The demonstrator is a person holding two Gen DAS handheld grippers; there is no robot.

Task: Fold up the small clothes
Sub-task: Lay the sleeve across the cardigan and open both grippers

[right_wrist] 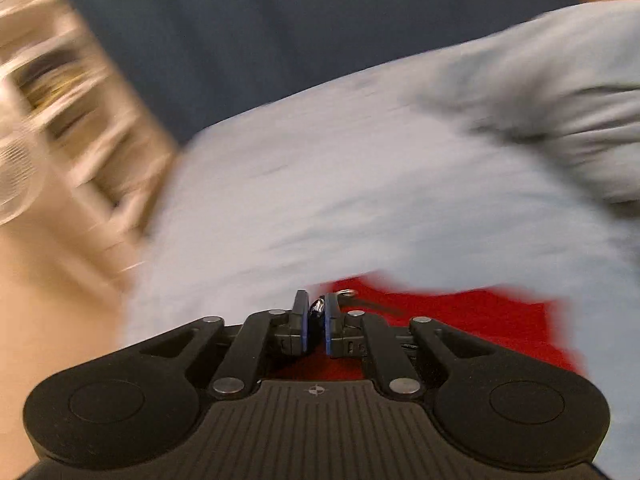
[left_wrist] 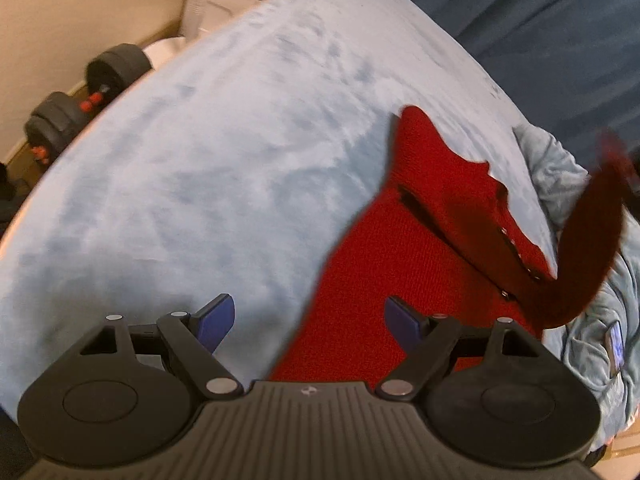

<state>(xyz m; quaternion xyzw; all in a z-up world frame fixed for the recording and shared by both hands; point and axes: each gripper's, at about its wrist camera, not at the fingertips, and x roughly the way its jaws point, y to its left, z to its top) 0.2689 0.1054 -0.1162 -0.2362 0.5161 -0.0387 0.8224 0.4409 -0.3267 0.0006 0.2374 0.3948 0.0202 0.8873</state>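
A small red knitted garment [left_wrist: 404,264] with snap buttons lies on the light blue blanket [left_wrist: 200,168]. One flap of it is lifted at the right edge of the left wrist view. My left gripper [left_wrist: 310,322] is open and empty, just above the garment's left edge. My right gripper [right_wrist: 316,316] is shut on a snap-button edge of the red garment [right_wrist: 480,320], holding it above the blanket [right_wrist: 360,184]. The right wrist view is blurred by motion.
Black dumbbells [left_wrist: 84,100] lie on the floor beyond the bed's left edge. A crumpled light blue cloth [left_wrist: 592,320] with a phone [left_wrist: 616,346] on it lies at the right. Dark blue fabric [left_wrist: 540,32] is behind the bed. Blurred shelving [right_wrist: 60,100] stands at left.
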